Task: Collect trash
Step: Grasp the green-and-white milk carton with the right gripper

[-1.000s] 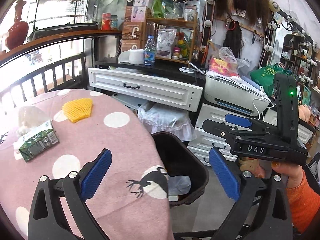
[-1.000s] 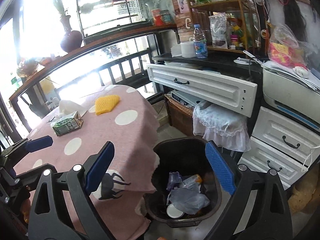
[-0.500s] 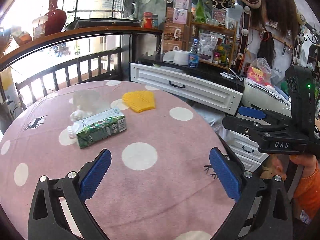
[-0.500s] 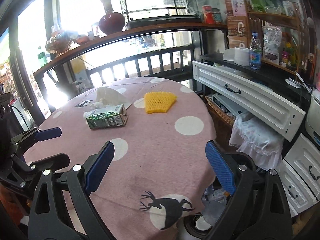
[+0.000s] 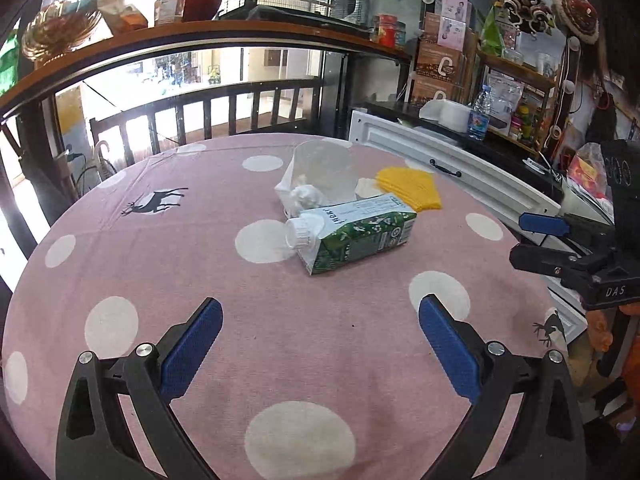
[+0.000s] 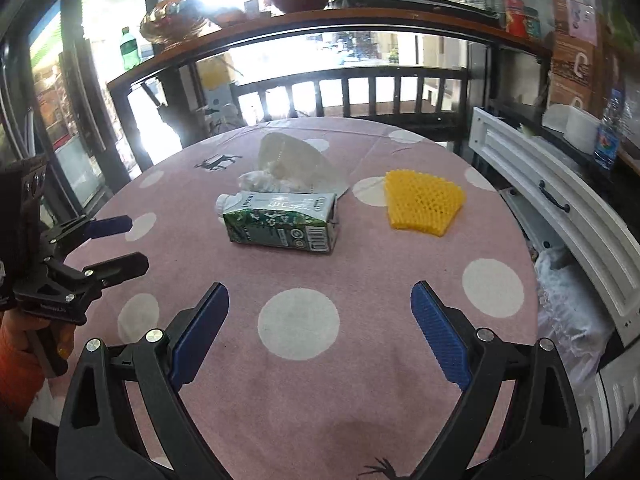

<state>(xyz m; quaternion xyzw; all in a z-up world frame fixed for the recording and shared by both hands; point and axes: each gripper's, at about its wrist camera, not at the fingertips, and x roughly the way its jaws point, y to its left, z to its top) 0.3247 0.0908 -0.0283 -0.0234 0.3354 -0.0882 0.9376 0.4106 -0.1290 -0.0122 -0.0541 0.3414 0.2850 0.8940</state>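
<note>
Hovering wide open and empty, the left gripper (image 5: 320,336) and right gripper (image 6: 320,320) are facing the green carton (image 6: 280,222) lying ahead between their fingers, likely lining up a grab; yellow mesh (image 6: 424,208) is sitting right of it.

My left hand-held gripper (image 5: 320,334) has a matte black frame with triangular cut-outs, silver screw heads at the pivots, and blue ribbed pads (image 5: 192,346) on the fingers. My right hand-held gripper (image 6: 320,334) is built the same, its blue pads (image 6: 438,334) finely textured; its black body carries white "DAS" lettering. My sleeve (image 6: 16,356) is orange, and the skin of my fingers shows beneath the handle.
</note>
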